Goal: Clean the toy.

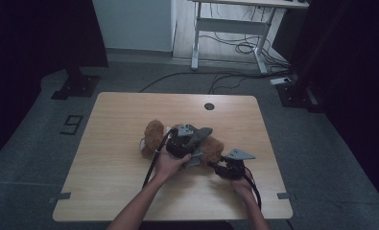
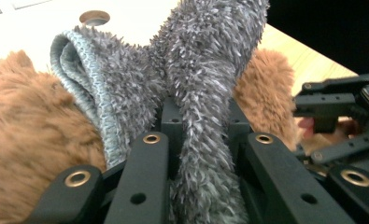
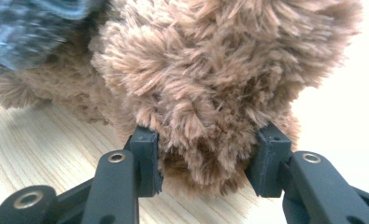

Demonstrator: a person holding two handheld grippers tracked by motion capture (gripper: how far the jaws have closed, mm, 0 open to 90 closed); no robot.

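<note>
Brown plush toy (image 1: 153,136) lies near the middle of the tabletop (image 1: 110,167), a little toward the near edge, well clear of the round hole (image 1: 209,106) by the far edge. A grey fuzzy cloth (image 2: 196,84) is draped over it.

My left gripper (image 2: 198,123) sits on top of the toy; in the left gripper view its jaws are pinched narrow on a fold of the grey fuzzy cloth, which stands up between them.

My right gripper (image 3: 205,158) comes in low from the near right side. Its jaws stand wide, one on either side of a brown furry limb, both touching fur. I cannot tell whether they squeeze it.
</note>
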